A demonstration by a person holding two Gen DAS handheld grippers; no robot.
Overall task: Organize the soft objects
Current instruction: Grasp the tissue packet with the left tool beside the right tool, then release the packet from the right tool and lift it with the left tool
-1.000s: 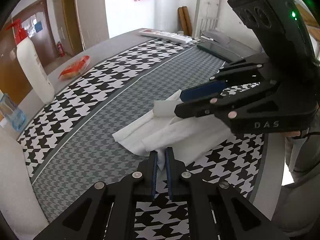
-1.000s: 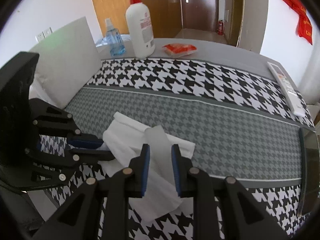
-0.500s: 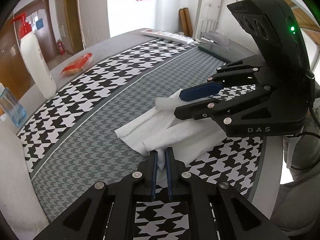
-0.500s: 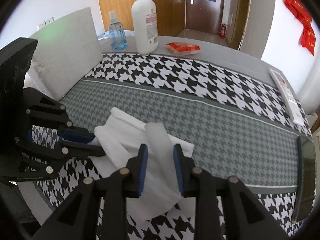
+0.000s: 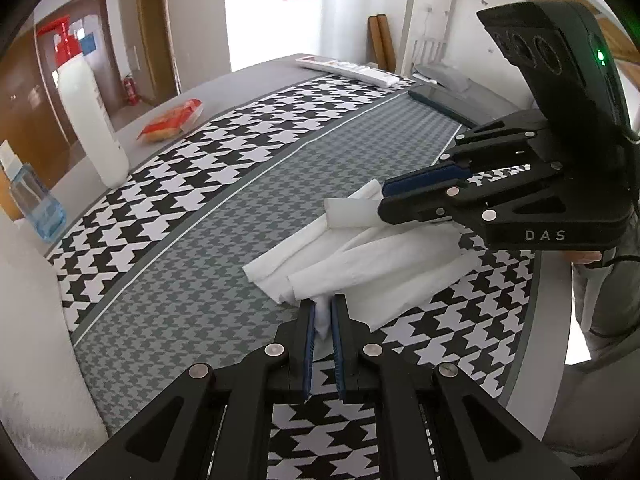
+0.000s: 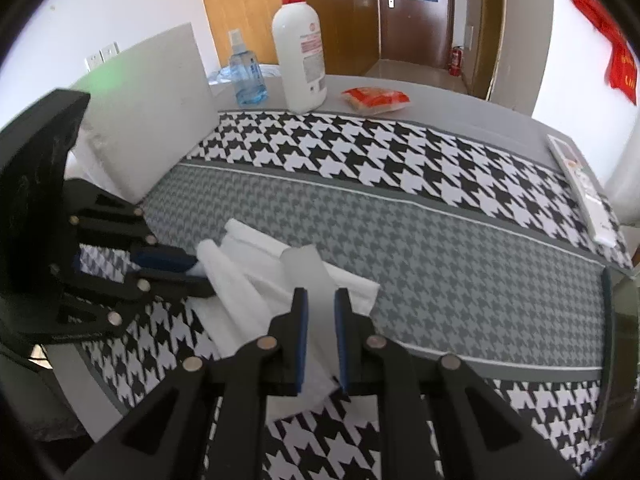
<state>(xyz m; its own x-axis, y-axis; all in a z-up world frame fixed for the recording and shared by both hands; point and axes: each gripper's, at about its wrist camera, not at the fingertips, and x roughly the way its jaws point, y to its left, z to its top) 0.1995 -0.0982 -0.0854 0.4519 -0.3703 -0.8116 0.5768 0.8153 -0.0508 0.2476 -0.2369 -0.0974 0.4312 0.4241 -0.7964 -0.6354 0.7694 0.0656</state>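
A crumpled white cloth [image 5: 360, 264] lies on the houndstooth table runner [image 5: 208, 264], partly lifted into folds. My left gripper [image 5: 322, 308] is shut on a near corner of the cloth, which bunches between its blue pads. My right gripper [image 5: 382, 200] comes in from the right, and its jaws are closing on another fold. In the right wrist view a pale strip of the cloth [image 6: 308, 268] fills the gap between the right gripper's [image 6: 320, 300] pads. There the left gripper [image 6: 196, 270] pinches the cloth's left edge.
A white pump bottle [image 6: 300, 48], a blue spray bottle [image 6: 246, 76] and a red packet [image 6: 376, 98] stand at the table's far side. A pale board [image 6: 148, 120] leans at the left. A remote [image 6: 584, 188] and a dark flat device [image 5: 436, 102] lie at the other end.
The right gripper's jaws have narrowed around the cloth strip. The left gripper keeps the same hold on its corner, and both hands have barely shifted.
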